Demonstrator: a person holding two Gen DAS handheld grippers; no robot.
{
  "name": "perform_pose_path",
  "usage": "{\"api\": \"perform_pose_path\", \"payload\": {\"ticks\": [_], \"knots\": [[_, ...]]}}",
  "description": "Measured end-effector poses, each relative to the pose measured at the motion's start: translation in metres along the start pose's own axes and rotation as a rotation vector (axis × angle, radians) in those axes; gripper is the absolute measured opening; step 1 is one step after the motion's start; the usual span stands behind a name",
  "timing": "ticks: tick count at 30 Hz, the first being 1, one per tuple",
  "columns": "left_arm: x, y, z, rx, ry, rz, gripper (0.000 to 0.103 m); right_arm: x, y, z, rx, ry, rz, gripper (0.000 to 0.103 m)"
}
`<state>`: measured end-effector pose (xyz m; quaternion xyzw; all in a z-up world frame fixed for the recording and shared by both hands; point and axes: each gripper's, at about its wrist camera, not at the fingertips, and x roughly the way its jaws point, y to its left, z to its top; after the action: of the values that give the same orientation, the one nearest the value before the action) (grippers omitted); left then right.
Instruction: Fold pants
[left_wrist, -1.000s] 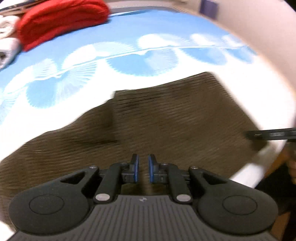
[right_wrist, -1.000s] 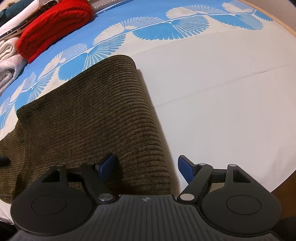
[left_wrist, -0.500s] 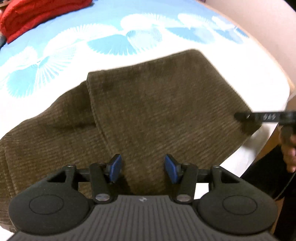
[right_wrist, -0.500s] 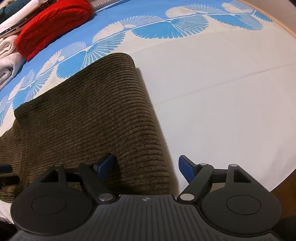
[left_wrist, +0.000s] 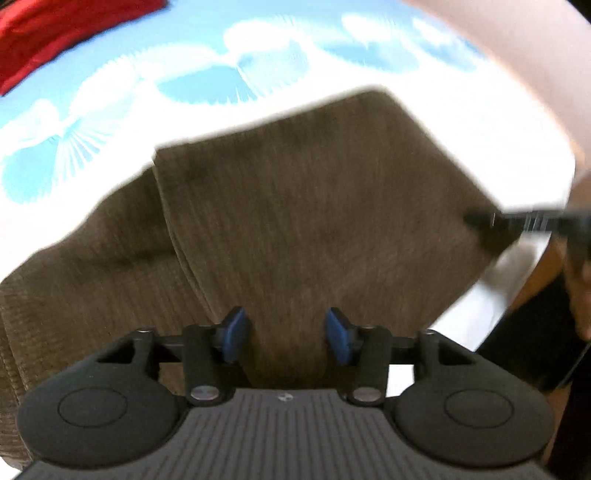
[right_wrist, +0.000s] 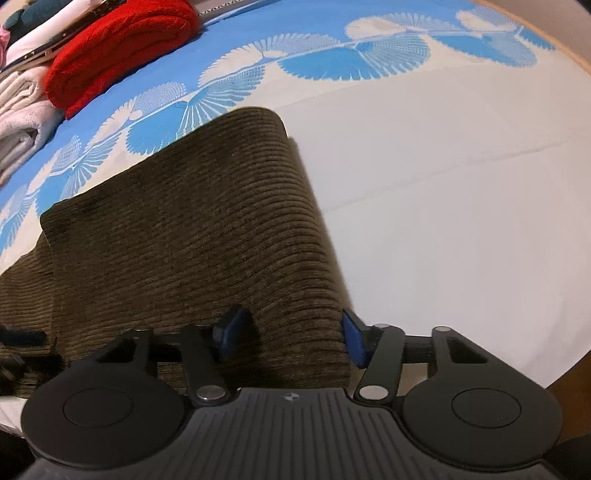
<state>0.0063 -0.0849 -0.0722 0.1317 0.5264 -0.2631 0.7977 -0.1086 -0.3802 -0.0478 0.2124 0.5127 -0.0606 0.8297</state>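
Brown corduroy pants (right_wrist: 192, 236) lie folded on a bed sheet (right_wrist: 443, 221), white with a blue fan pattern, as two hand-held grippers work at their near edge. In the right wrist view, the right gripper (right_wrist: 291, 339) straddles the near right corner of the folded fabric, toward 6 o'clock; its jaws are closing, with the thick folded edge between the blue pads and the right-hand pad at the fabric's outer side. Whether the pads already press the cloth cannot be told for certain. In the blurred left wrist view, the left gripper (left_wrist: 286, 334) hovers over the pants (left_wrist: 314, 206) at 6 o'clock, its jaws about half apart, a band of the brown cloth showing between the pads without either pad plainly pinching it. The black fingers of the other gripper reach in at 3 o'clock in that view, at the fabric's corner. A folded red garment (right_wrist: 118, 51) sits on the bed at 11 o'clock, well apart from the pants, beside a stack of pale folded laundry (right_wrist: 22, 114) at 10 o'clock.
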Motion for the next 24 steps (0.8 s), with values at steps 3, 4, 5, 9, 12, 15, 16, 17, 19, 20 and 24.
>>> {"api": "perform_pose_path", "payload": {"ticks": [3,4,5,9,12,15,16,17,19,20,24], "knots": [[-0.019,0.008,0.007,-0.062,-0.075,-0.062,0.068,-0.011,0.008,0.001,-0.029,-0.047,-0.002,0.028],[-0.023,0.010,0.009,-0.084,-0.099,-0.081,0.073,-0.019,0.013,0.002,-0.049,-0.076,0.007,0.027],[-0.028,0.010,0.012,-0.106,-0.129,-0.108,0.075,-0.026,0.021,0.001,-0.086,-0.111,0.010,0.025],[-0.050,0.027,0.024,-0.245,-0.243,-0.317,0.083,-0.068,0.070,-0.003,-0.331,-0.305,0.099,0.023],[-0.055,0.044,0.032,-0.355,-0.288,-0.454,0.087,-0.091,0.114,-0.024,-0.572,-0.430,0.185,0.022],[-0.055,0.044,0.038,-0.371,-0.273,-0.468,0.087,-0.099,0.149,-0.047,-0.766,-0.474,0.248,0.022],[-0.053,0.043,0.041,-0.355,-0.253,-0.437,0.087,-0.099,0.160,-0.056,-0.829,-0.477,0.259,0.022],[-0.049,0.042,0.044,-0.341,-0.228,-0.372,0.085,-0.098,0.169,-0.064,-0.884,-0.478,0.265,0.022],[-0.035,0.045,0.052,-0.337,-0.148,-0.250,0.049,-0.095,0.184,-0.075,-0.954,-0.470,0.281,0.022],[-0.027,0.049,0.053,-0.337,-0.113,-0.209,0.034,-0.094,0.189,-0.078,-0.971,-0.462,0.291,0.022],[-0.031,0.056,0.049,-0.306,-0.112,-0.146,0.019,-0.087,0.201,-0.074,-0.974,-0.404,0.301,0.026]]}}
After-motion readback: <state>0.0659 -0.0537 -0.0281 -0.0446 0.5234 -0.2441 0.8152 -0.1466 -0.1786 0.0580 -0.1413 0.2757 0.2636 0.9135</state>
